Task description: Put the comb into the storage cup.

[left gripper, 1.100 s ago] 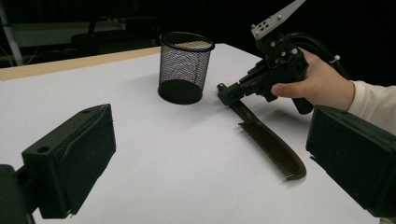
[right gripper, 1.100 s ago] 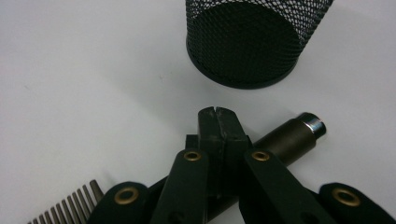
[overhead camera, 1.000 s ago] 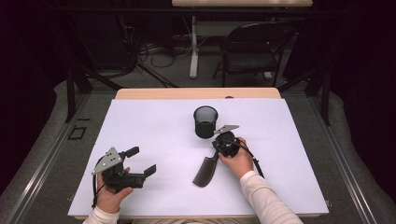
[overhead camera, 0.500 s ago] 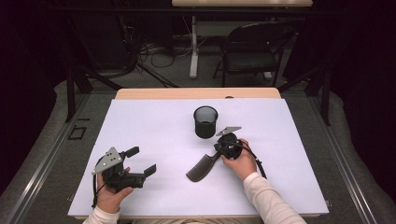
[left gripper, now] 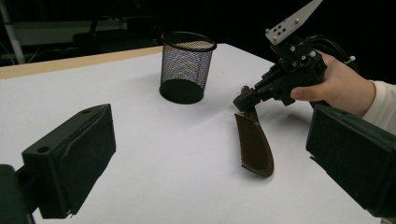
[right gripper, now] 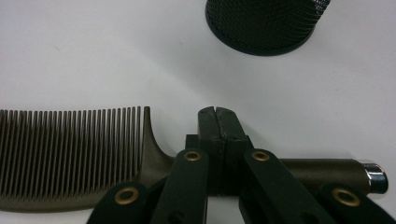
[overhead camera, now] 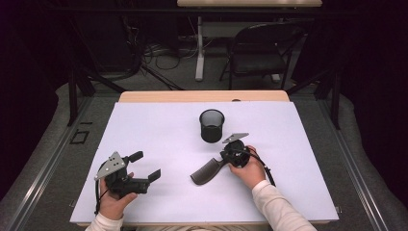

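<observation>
A dark comb (overhead camera: 207, 171) lies slanted on the white table (overhead camera: 159, 125), its toothed end toward the left. My right gripper (overhead camera: 223, 161) is shut on the comb's handle; in the right gripper view the jaws (right gripper: 215, 116) meet over the handle, and the comb's teeth (right gripper: 70, 154) spread to the left. The left gripper view shows the comb (left gripper: 254, 144) with its far tip on the table under the right gripper (left gripper: 243, 100). A black mesh cup (overhead camera: 211, 125) stands upright just behind. My left gripper (overhead camera: 146, 165) rests open at the front left, holding nothing.
The mesh cup (right gripper: 266, 23) is close ahead of the right jaws and looks empty (left gripper: 187, 65). A wooden strip edges the table's far side (overhead camera: 202, 96). A dark chair (overhead camera: 260, 53) and cables sit on the floor beyond.
The comb has swung in the right gripper: its toothed end moved from pointing toward the front edge to pointing more leftward. The left gripper has stayed put.
</observation>
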### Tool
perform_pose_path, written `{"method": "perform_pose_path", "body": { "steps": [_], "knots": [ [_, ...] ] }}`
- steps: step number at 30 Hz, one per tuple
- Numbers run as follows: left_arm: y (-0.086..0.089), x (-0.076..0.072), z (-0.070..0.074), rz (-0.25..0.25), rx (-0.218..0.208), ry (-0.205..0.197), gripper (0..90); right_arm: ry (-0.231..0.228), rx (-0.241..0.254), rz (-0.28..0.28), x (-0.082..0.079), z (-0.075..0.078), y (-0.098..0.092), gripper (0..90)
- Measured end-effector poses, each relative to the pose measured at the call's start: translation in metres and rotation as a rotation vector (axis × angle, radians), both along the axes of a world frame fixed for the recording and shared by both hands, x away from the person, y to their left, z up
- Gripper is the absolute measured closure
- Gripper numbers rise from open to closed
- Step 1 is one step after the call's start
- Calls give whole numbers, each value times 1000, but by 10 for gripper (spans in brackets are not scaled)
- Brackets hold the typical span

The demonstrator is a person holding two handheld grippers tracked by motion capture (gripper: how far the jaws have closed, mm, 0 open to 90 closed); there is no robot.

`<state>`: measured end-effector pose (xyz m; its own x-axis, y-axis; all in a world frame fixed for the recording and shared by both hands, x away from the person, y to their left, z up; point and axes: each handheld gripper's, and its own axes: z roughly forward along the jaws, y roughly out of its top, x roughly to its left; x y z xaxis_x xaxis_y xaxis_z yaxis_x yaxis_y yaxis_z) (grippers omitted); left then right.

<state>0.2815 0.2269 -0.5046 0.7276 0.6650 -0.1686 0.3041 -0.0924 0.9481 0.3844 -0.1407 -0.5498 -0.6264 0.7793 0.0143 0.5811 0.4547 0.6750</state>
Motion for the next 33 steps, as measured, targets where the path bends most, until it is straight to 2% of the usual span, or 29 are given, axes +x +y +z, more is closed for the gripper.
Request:
{"method": "perform_pose_path", "body": {
  "steps": [19, 21, 33],
  "knots": [
    [0, 0, 0, -1, 1, 1, 16, 22, -10, -42, 0, 1, -14, 900],
    [-1, 0, 0, 2, 0, 0, 16, 31, -22, -59, 1, 1, -19, 900],
    [-1, 0, 0, 1, -2, 2, 16, 39, -16, -114, 0, 1, -44, 900]
  ]
}}
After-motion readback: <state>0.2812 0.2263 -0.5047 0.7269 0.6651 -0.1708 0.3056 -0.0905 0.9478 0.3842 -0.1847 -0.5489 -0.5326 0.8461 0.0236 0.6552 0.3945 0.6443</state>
